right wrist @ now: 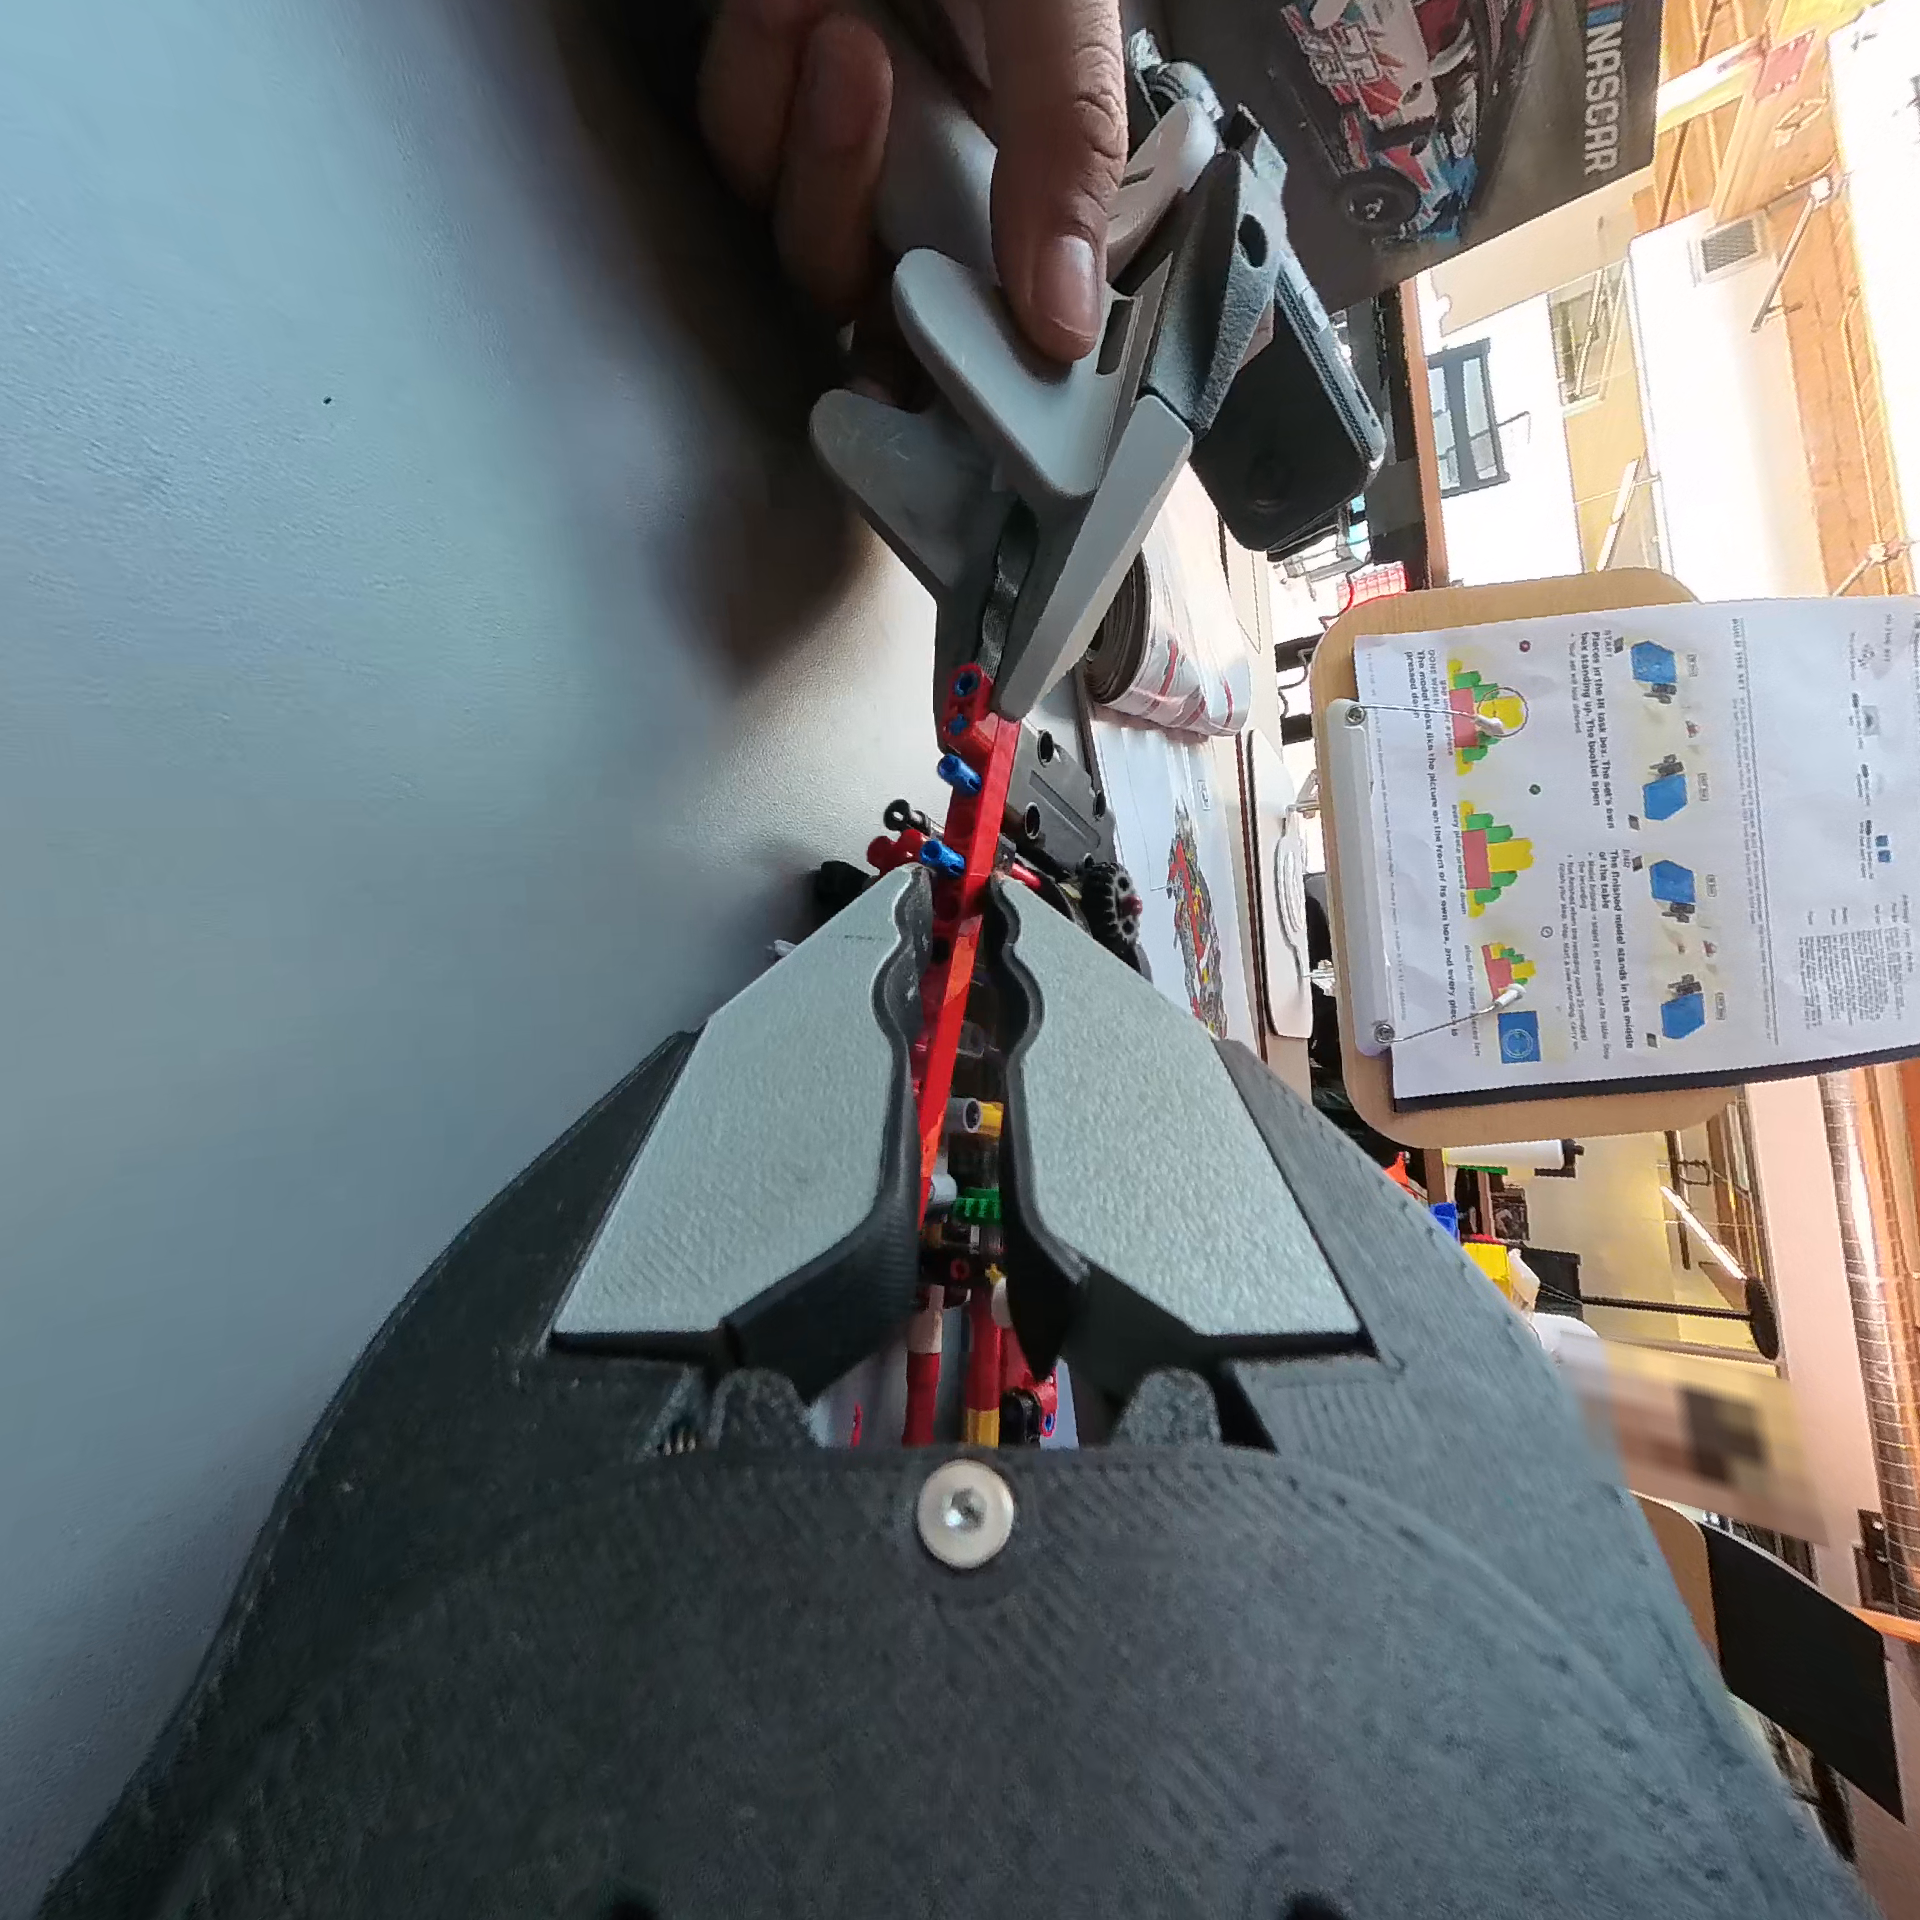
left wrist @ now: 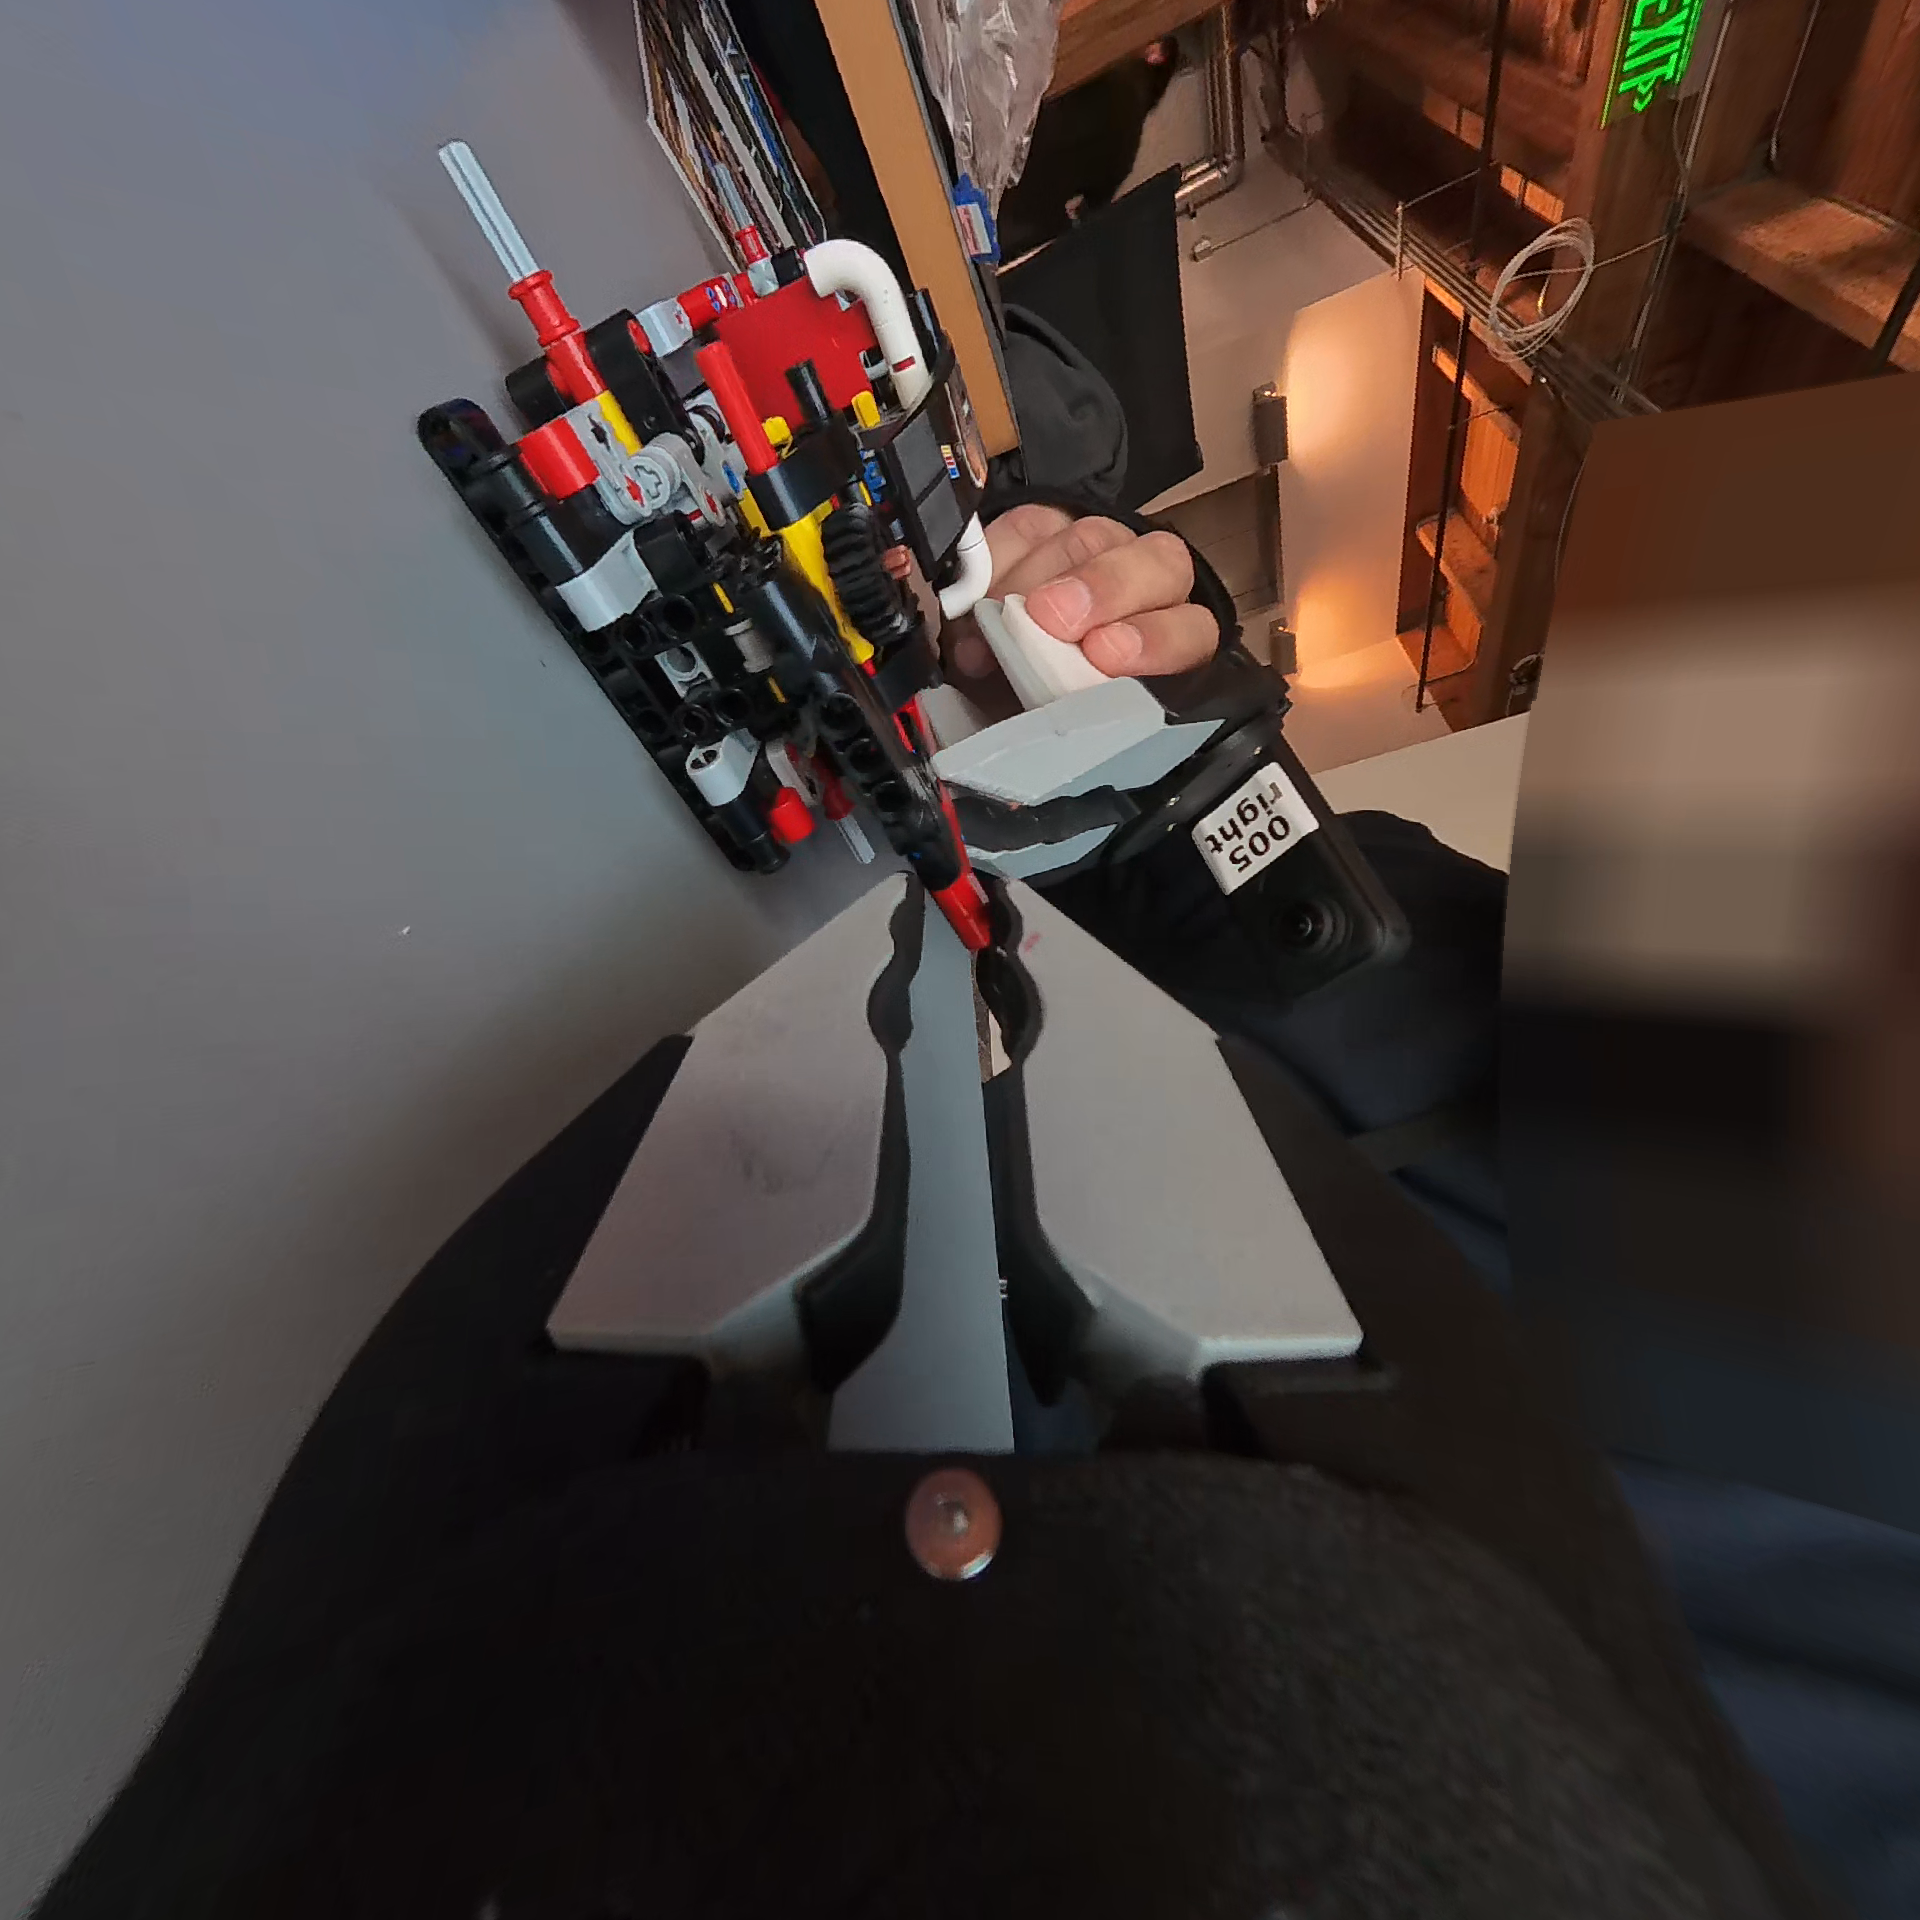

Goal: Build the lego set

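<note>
Right wrist view: both jaws on red beam.

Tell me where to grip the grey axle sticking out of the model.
Probably the axle's bare free end, pads closing across the shaft from the sides: it juts clear of the model, while the red sleeve crowds its base.

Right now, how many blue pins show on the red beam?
3, spaced along the red beam: one near its far end, one mid-beam, one just above the right claw; others may be hidden.
</note>
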### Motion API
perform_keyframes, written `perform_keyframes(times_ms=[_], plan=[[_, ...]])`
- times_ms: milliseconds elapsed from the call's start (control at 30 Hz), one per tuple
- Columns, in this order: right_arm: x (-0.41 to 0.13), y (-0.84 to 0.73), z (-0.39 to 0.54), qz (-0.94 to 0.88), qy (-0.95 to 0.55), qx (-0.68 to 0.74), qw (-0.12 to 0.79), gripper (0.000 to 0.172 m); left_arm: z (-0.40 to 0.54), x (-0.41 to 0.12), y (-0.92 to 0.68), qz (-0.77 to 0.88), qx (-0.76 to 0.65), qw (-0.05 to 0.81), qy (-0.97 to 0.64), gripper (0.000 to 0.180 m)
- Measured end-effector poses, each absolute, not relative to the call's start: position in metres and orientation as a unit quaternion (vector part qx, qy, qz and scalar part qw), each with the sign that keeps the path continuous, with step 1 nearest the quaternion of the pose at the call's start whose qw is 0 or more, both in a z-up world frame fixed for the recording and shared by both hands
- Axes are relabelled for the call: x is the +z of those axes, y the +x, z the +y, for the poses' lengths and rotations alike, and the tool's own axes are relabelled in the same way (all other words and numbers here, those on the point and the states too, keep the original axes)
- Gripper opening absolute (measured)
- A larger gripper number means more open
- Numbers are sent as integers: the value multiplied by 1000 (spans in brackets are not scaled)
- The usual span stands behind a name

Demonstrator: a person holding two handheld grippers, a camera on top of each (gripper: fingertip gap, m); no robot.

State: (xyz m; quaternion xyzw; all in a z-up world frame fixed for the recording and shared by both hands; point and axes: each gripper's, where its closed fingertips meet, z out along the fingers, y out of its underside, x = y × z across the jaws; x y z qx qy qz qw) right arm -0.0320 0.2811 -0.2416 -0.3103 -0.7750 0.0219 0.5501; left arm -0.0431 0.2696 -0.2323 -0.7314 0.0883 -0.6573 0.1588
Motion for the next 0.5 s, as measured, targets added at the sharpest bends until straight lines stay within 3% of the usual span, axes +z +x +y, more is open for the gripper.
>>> perform_keyframes(times_ms=[500], plan=[[-243,-32,285,-775,-313,10,550,7,275,-235,-44,77,-654,151,-737,9]])
